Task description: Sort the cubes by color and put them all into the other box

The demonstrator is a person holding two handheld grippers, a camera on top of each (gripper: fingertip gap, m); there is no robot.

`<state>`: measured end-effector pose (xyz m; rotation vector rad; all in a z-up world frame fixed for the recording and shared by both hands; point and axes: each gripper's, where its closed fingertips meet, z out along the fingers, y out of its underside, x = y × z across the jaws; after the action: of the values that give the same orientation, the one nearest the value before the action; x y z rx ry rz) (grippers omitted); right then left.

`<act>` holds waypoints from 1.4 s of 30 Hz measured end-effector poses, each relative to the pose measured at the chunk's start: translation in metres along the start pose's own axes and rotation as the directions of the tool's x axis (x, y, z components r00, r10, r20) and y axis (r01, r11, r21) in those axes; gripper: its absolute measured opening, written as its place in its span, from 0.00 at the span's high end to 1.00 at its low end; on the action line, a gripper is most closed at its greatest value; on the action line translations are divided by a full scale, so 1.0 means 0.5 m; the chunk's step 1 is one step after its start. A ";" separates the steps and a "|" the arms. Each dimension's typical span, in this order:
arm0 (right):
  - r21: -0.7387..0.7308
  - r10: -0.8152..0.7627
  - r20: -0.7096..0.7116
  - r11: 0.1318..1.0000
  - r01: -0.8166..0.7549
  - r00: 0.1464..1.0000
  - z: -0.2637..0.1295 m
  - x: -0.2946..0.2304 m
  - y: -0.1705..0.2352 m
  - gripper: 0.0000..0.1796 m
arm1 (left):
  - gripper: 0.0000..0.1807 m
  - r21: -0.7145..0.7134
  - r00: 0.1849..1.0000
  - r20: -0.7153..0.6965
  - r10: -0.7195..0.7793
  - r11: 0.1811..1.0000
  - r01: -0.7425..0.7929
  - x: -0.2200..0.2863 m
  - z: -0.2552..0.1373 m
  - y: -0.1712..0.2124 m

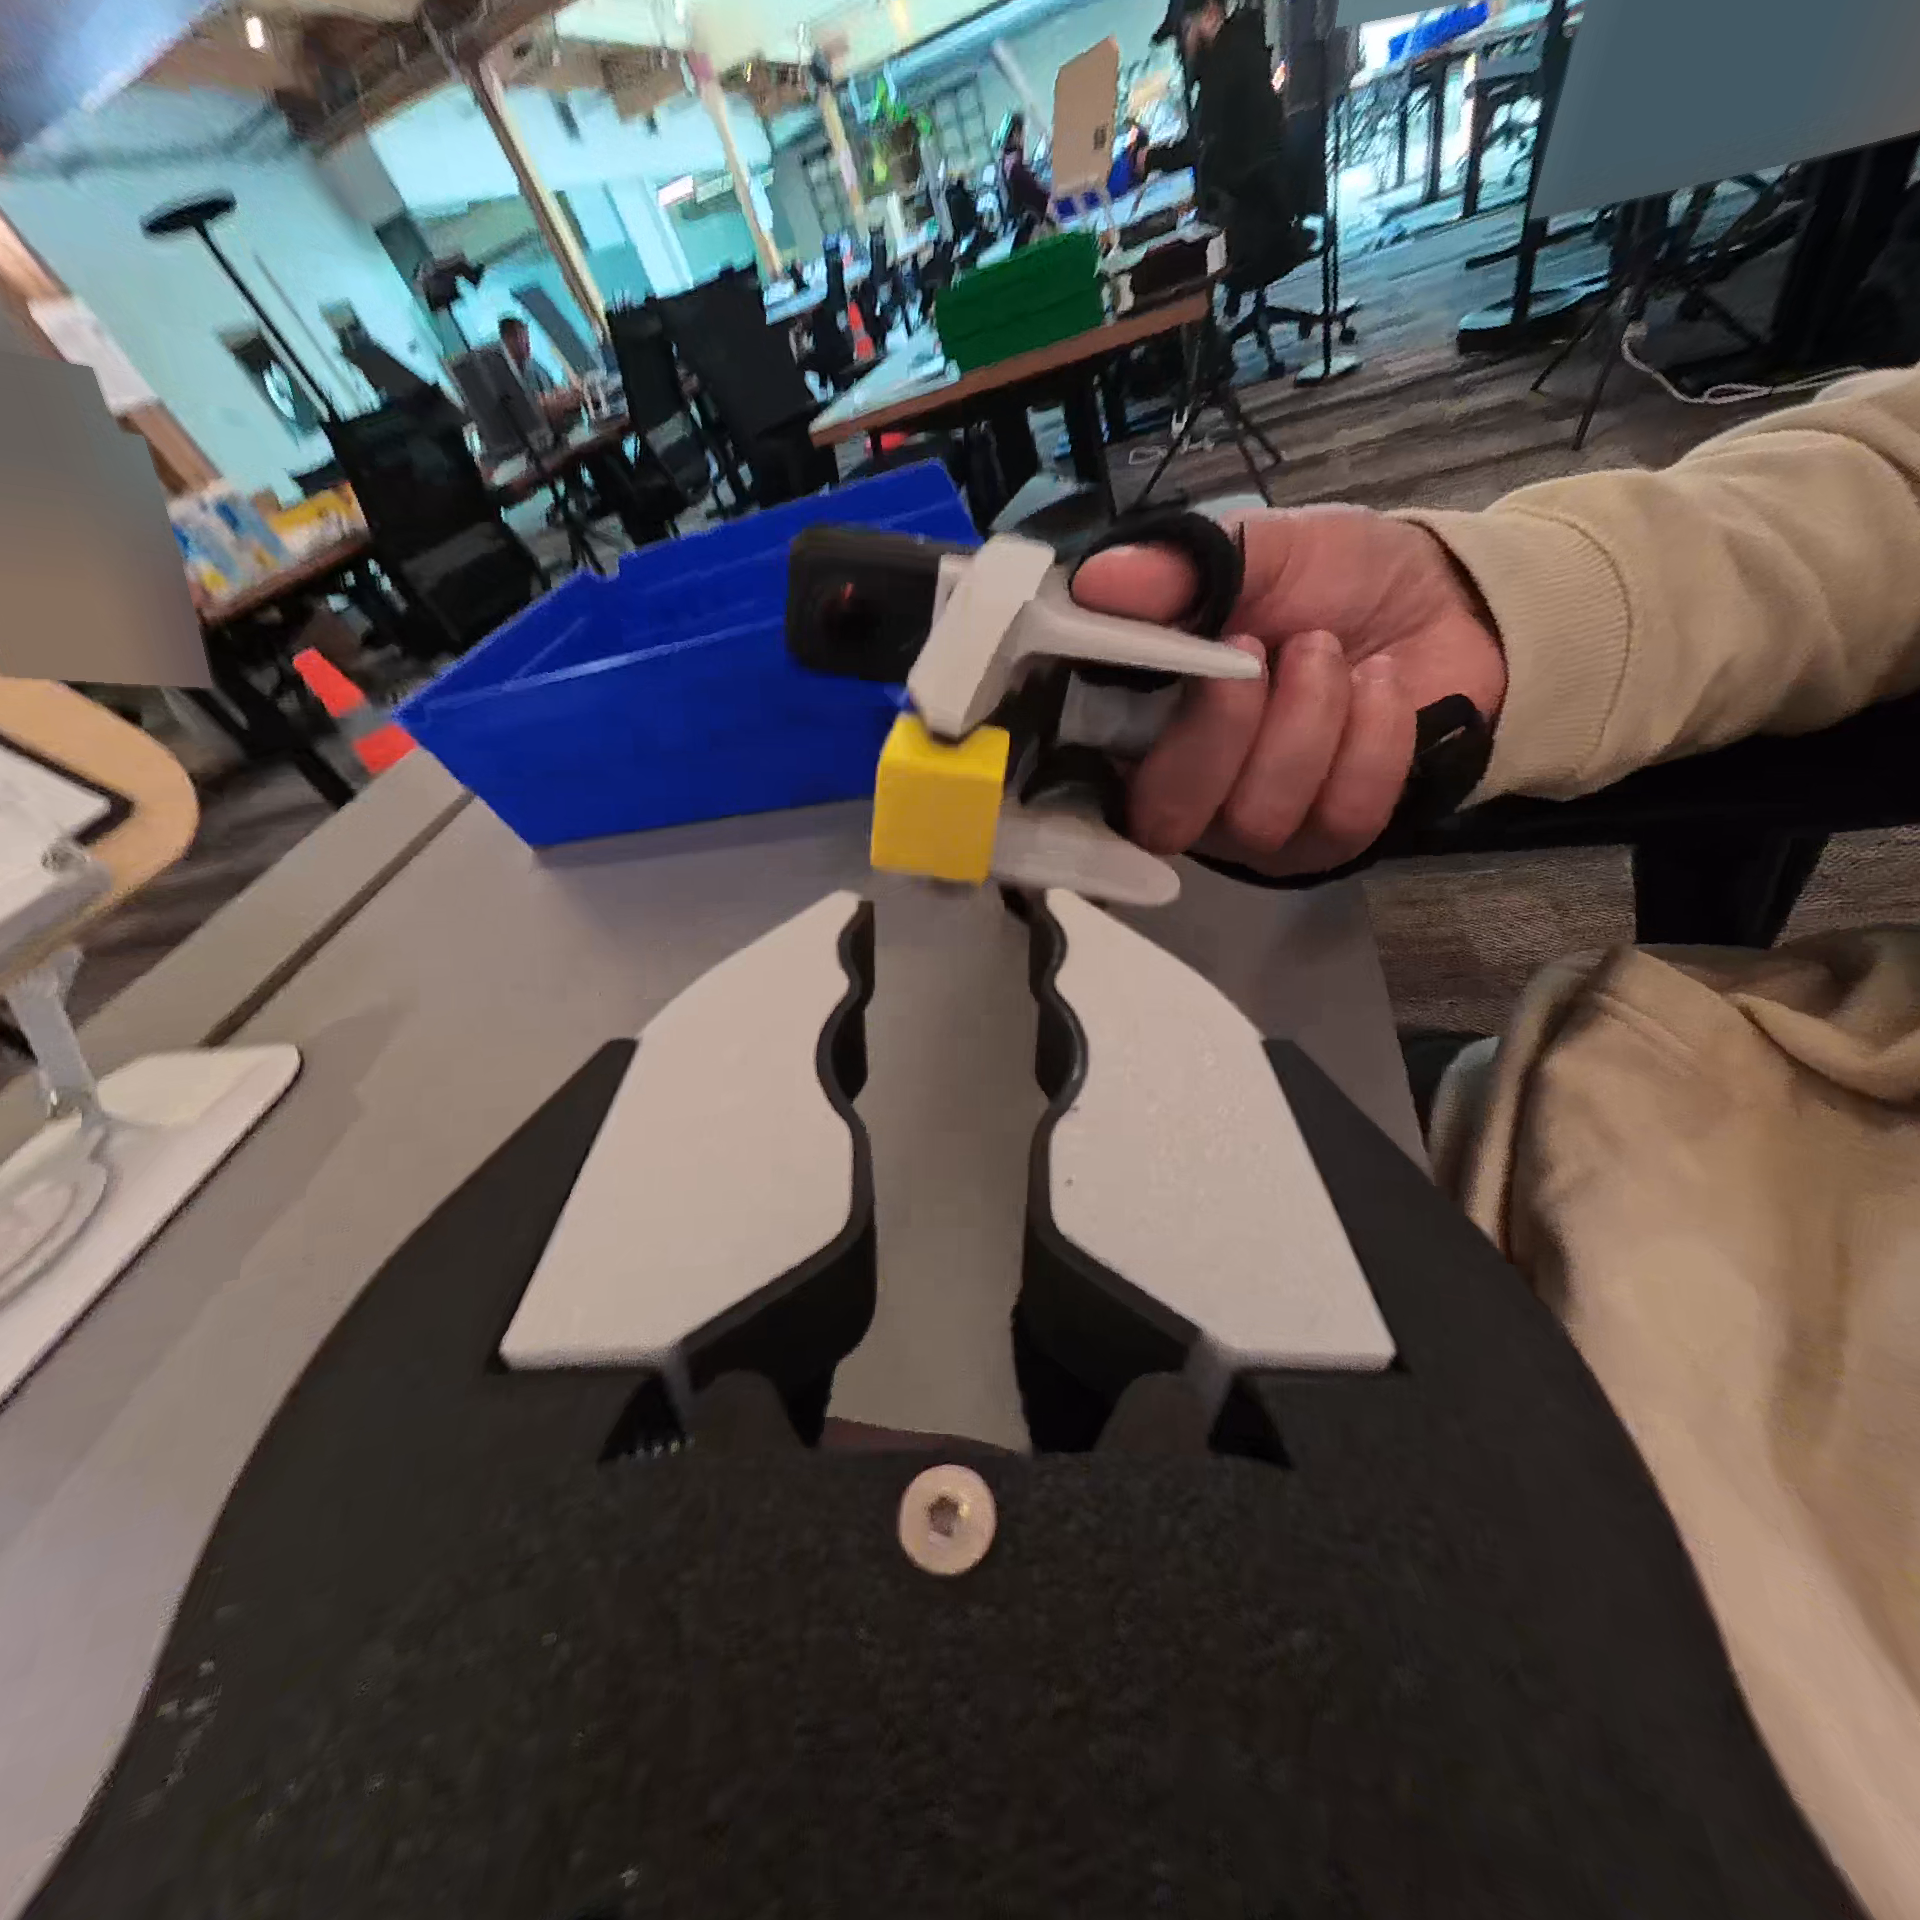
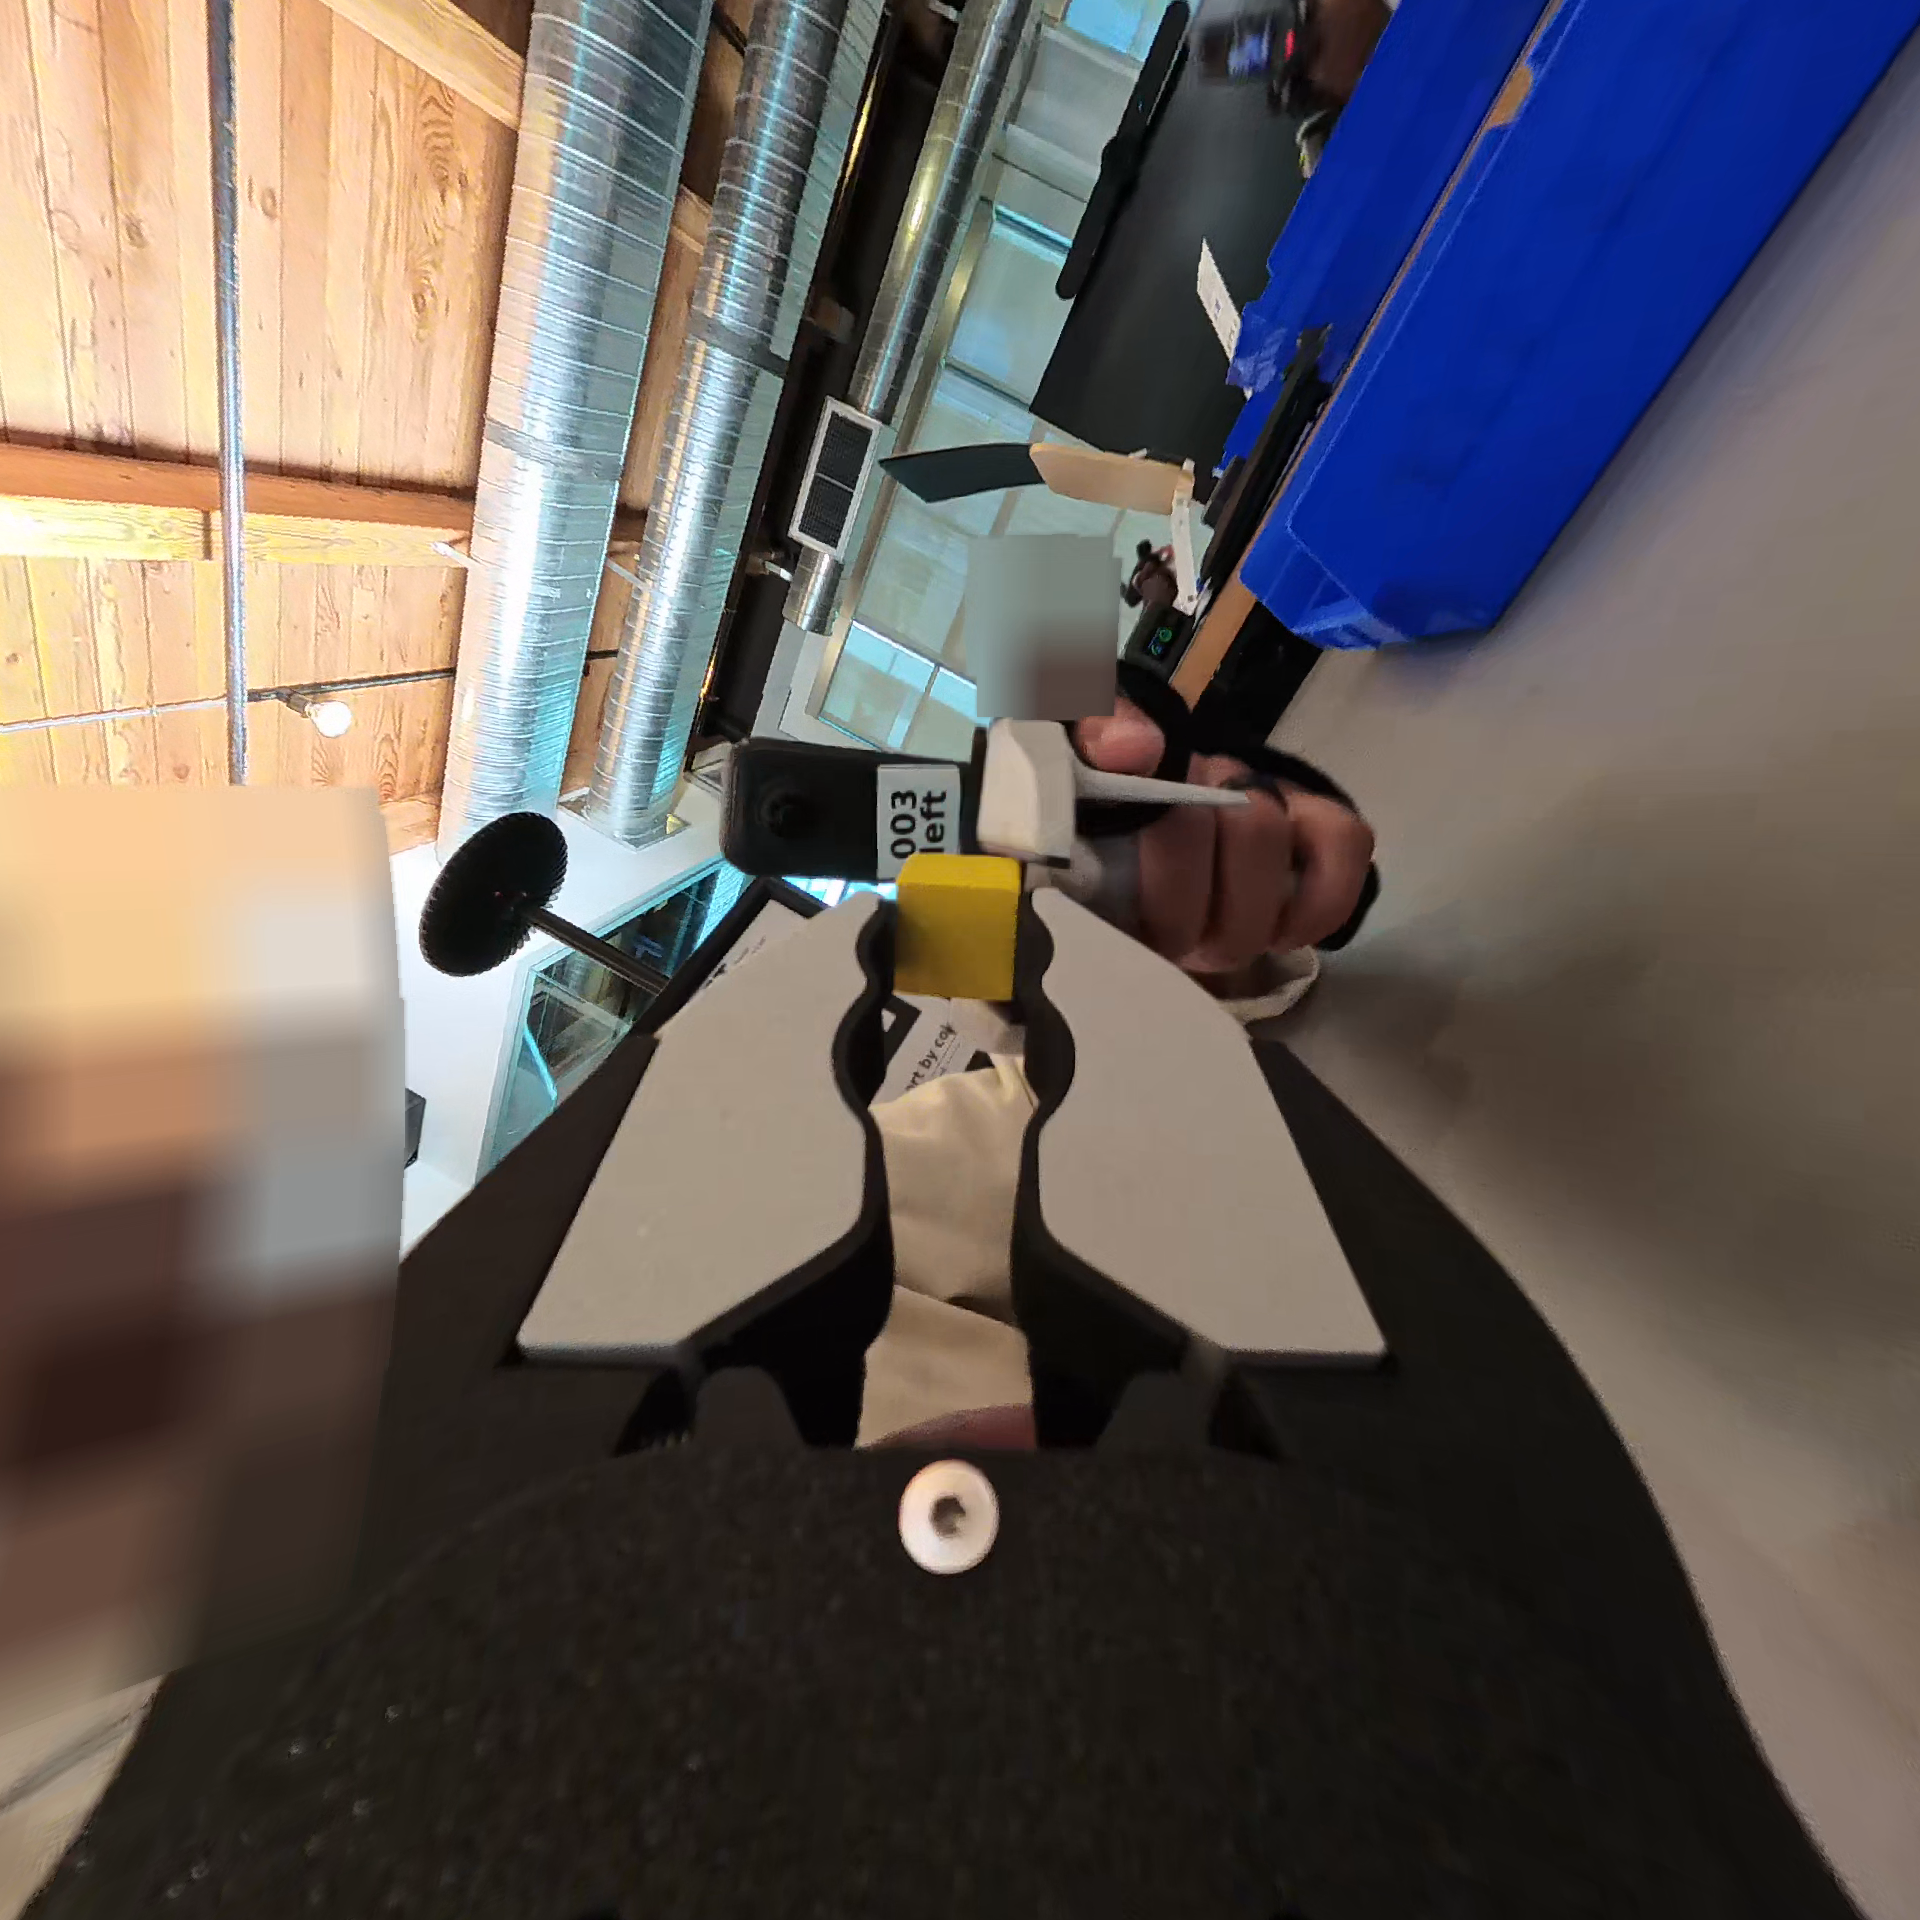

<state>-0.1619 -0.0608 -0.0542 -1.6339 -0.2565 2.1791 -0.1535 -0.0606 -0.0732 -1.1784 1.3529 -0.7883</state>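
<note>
My right gripper [image 2: 956, 940] is shut on a yellow cube [image 2: 956, 925] and holds it in the air above the grey table [image 2: 1683, 987], rolled onto its side. In the left wrist view the right gripper [image 1: 971, 805] holds that yellow cube [image 1: 940, 800] just past my left gripper's [image 1: 951, 914] tips. My left gripper is open and empty, and it points at the cube. A blue box [image 1: 644, 707] stands on the table behind the cube; it also shows in the right wrist view [image 2: 1507, 416]. Its inside is hidden.
A white stand base [image 1: 156, 1101] sits at the table's left edge. Orange cones [image 1: 343, 696] stand on the floor beyond the table's far left corner. The person's beige sleeve [image 1: 1683, 582] and lap fill the right side. A second blue box [image 2: 1361, 187] lies behind the first. The grippers are tip to tip, or close to it.
</note>
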 end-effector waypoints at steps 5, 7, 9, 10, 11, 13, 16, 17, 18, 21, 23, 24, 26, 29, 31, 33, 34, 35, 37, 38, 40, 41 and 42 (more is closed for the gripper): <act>0.042 -0.222 -0.176 0.972 0.232 0.959 -0.065 -0.005 -0.017 0.88 | 0.62 -0.074 0.942 0.127 -0.311 0.944 0.321 -0.008 -0.077 0.034; 0.040 -0.369 -0.344 0.913 0.406 0.864 -0.107 0.008 -0.038 0.88 | 0.58 -0.037 0.873 0.183 -0.453 0.884 0.466 -0.007 -0.105 0.058; 0.001 -0.480 -0.502 0.832 0.555 0.720 -0.150 0.019 -0.059 0.88 | 0.57 -0.029 0.845 0.230 -0.483 0.864 0.502 -0.007 -0.124 0.080; -0.017 -0.514 -0.549 0.795 0.606 0.659 -0.167 0.018 -0.069 0.88 | 0.57 -0.043 0.845 0.260 -0.468 0.868 0.494 -0.010 -0.131 0.089; -0.030 -0.536 -0.581 0.766 0.642 0.612 -0.182 0.010 -0.079 0.88 | 0.58 -0.053 0.847 0.275 -0.454 0.873 0.485 -0.012 -0.136 0.091; -0.063 -0.581 -0.627 0.702 0.710 0.519 -0.212 -0.027 -0.117 0.88 | 0.60 -0.041 0.853 0.255 -0.456 0.876 0.480 -0.009 -0.139 0.079; -0.126 -0.520 -0.808 0.610 0.782 0.276 -0.332 -0.095 -0.265 0.88 | 0.61 -0.027 0.857 0.235 -0.458 0.879 0.476 -0.007 -0.140 0.072; -0.173 -0.489 -0.849 0.614 0.770 0.199 -0.379 -0.100 -0.325 0.88 | 0.62 -0.026 0.858 0.239 -0.455 0.880 0.475 -0.009 -0.139 0.075; -0.238 -0.460 -0.878 0.658 0.714 0.131 -0.426 -0.078 -0.382 0.88 | 0.63 -0.030 0.857 0.239 -0.456 0.879 0.476 -0.011 -0.137 0.078; -0.273 -0.371 -0.915 0.859 0.433 0.160 -0.520 0.066 -0.516 0.88 | 0.63 -0.054 0.855 0.228 -0.465 0.871 0.488 -0.015 -0.124 0.087; -0.256 -0.315 -0.929 0.926 0.278 0.192 -0.548 0.162 -0.571 0.88 | 0.64 -0.066 0.857 0.219 -0.467 0.869 0.490 -0.014 -0.117 0.090; -0.281 -0.323 -0.933 0.930 0.238 0.161 -0.556 0.200 -0.593 0.88 | 0.64 -0.079 0.859 0.220 -0.462 0.869 0.488 -0.013 -0.114 0.095; -0.346 -0.365 -0.924 0.925 0.155 0.117 -0.557 0.263 -0.619 0.87 | 0.64 -0.097 0.863 0.238 -0.446 0.873 0.478 -0.015 -0.112 0.105; -0.417 -0.418 -0.907 0.909 0.028 0.055 -0.562 0.326 -0.631 0.88 | 0.64 -0.118 0.864 0.243 -0.442 0.870 0.478 -0.012 -0.109 0.115; -0.439 -0.439 -0.898 0.898 0.005 0.035 -0.561 0.347 -0.639 0.88 | 0.64 -0.121 0.867 0.239 -0.436 0.873 0.472 -0.009 -0.110 0.115; -0.446 -0.445 -0.894 0.895 -0.017 0.045 -0.554 0.362 -0.633 0.88 | 0.64 -0.123 0.870 0.240 -0.430 0.876 0.467 -0.008 -0.113 0.115; -0.449 -0.448 -0.893 0.893 -0.016 0.046 -0.551 0.367 -0.632 0.88 | 0.64 -0.122 0.870 0.239 -0.430 0.876 0.467 -0.008 -0.114 0.115; -0.449 -0.448 -0.893 0.893 -0.020 0.040 -0.551 0.372 -0.631 0.88 | 0.64 -0.121 0.870 0.237 -0.433 0.875 0.468 -0.008 -0.114 0.115; -0.436 -0.434 -0.899 0.900 -0.018 0.047 -0.551 0.383 -0.627 0.87 | 0.64 -0.122 0.868 0.235 -0.438 0.872 0.473 -0.008 -0.114 0.115; -0.433 -0.432 -0.901 0.902 -0.010 0.042 -0.553 0.387 -0.628 0.87 | 0.64 -0.123 0.868 0.235 -0.437 0.873 0.473 -0.008 -0.114 0.115; -0.430 -0.431 -0.902 0.903 0.021 0.038 -0.554 0.386 -0.632 0.86 | 0.64 -0.127 0.872 0.237 -0.428 0.877 0.464 -0.007 -0.114 0.115; -0.431 -0.432 -0.902 0.902 0.038 0.025 -0.559 0.381 -0.636 0.82 | 0.64 -0.132 0.875 0.242 -0.419 0.879 0.458 -0.008 -0.114 0.116; -0.436 -0.437 -0.900 0.899 0.053 0.010 -0.566 0.369 -0.640 0.81 | 0.64 -0.136 0.877 0.251 -0.410 0.882 0.451 -0.009 -0.115 0.116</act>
<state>0.1301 0.2794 -0.1789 -2.5796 -0.3776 0.2615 -0.2216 -0.0501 -0.1175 -1.7074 1.0089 -0.8253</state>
